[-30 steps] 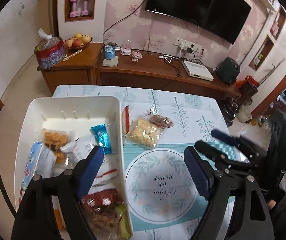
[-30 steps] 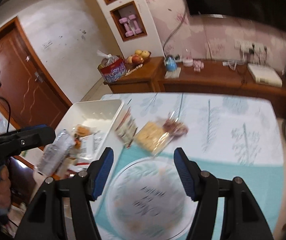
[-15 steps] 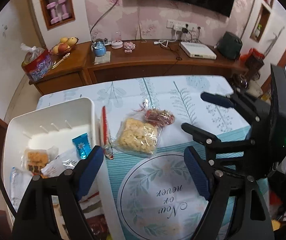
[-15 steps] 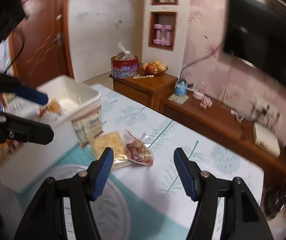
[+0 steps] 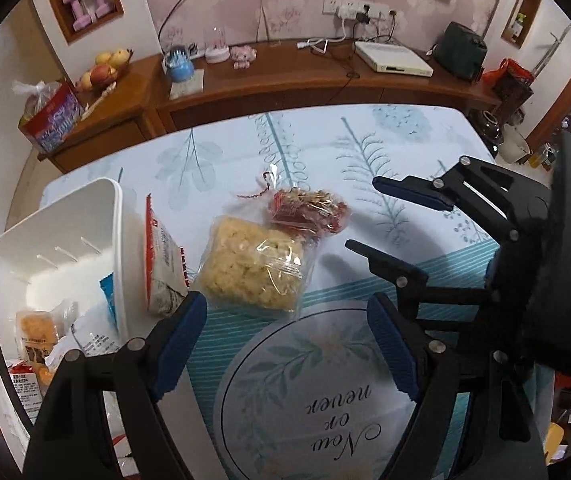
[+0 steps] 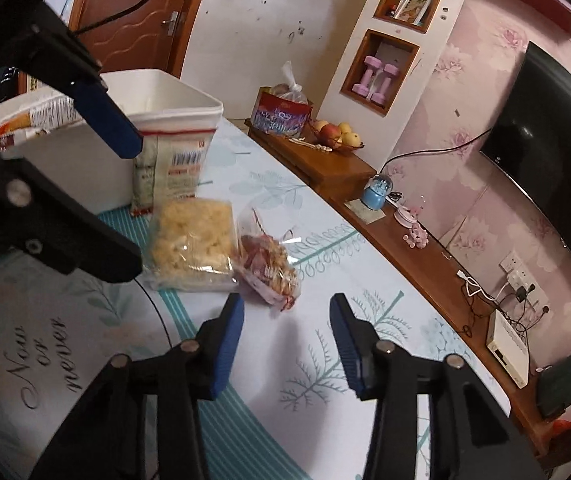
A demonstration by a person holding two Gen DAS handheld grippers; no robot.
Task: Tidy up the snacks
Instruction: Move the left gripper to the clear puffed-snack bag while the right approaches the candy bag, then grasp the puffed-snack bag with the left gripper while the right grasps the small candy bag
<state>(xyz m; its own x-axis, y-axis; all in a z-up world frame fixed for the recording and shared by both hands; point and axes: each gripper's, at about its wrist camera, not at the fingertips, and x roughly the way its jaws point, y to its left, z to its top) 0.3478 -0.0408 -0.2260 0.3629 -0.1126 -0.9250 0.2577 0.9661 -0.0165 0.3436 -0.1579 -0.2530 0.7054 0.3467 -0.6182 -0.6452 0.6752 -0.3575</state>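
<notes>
Both grippers are empty and closing in on the loose snacks beside the white plastic bin (image 5: 119, 216).

Left gripper (image 5: 285, 344): jaws spread wide, nothing between them, pointing steeply down at the clear bag of pale yellow puffed snack (image 5: 253, 264). That width looks chosen to straddle the bag's bulk.

Right gripper (image 6: 285, 340): jaws have just been closing but stand partly apart, nothing between the pads. It sits near the small clear bag of red-wrapped candies (image 6: 271, 270), which lies against the yellow bag's edge. The narrower gap likely suits that smaller bag.

A white pouch with red trim and barcode (image 6: 177, 164) leans upright against the bin's outer wall on the table (image 5: 385, 160); it isn't in yet. The bin already holds several packets, incl. an orange-biscuit pack (image 5: 33, 328) and a blue sachet (image 5: 107, 292).

My read: three items are left outside. The bags touch, so lifting one may drag the other; crinkly film can slip from the pads.
</notes>
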